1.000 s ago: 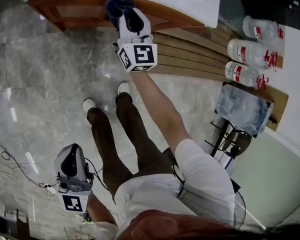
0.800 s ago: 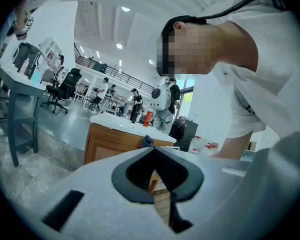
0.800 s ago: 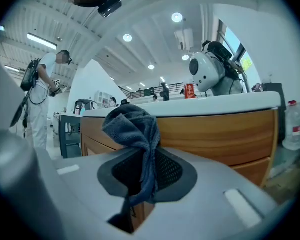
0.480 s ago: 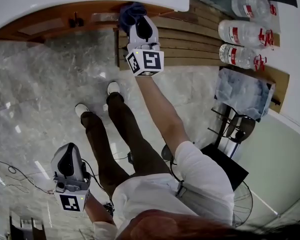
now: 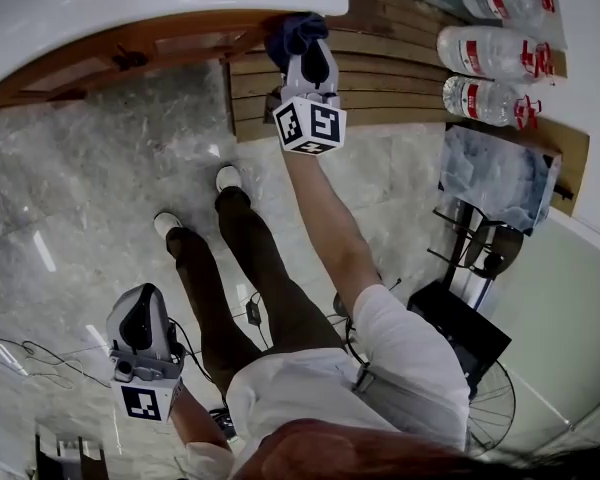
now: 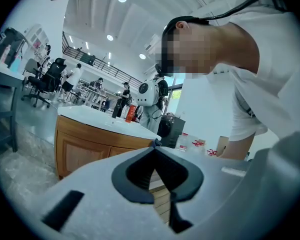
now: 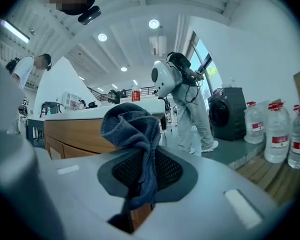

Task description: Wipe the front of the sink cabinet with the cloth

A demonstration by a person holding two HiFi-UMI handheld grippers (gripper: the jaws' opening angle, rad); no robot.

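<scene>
Right gripper (image 5: 306, 52) clamps cloth (image 5: 290, 30) against the cabinet (image 5: 100, 50), its right end; I'd press flatter. Left gripper (image 5: 140, 318): closed, empty.

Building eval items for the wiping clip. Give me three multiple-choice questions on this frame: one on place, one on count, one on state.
1. Where is the cloth?
A. Lying on the floor by the shoes
B. In the right tongs, up against the cabinet front just under the countertop
C. Draped over a bottle

2. How many large water bottles show in the head view?
A. One
B. Five
C. Three

3. What state are the left tongs in?
A. Shut, with nothing in them
B. Shut on the cloth
C. Wide open round a bottle

Key:
1. B: the head view shows the blue cloth at the wooden front, and the right gripper view shows it pinched between the pads.
2. C: three red-labelled bottles sit at the upper right.
3. A: the left gripper view shows the tips meeting, with nothing between them.
</scene>
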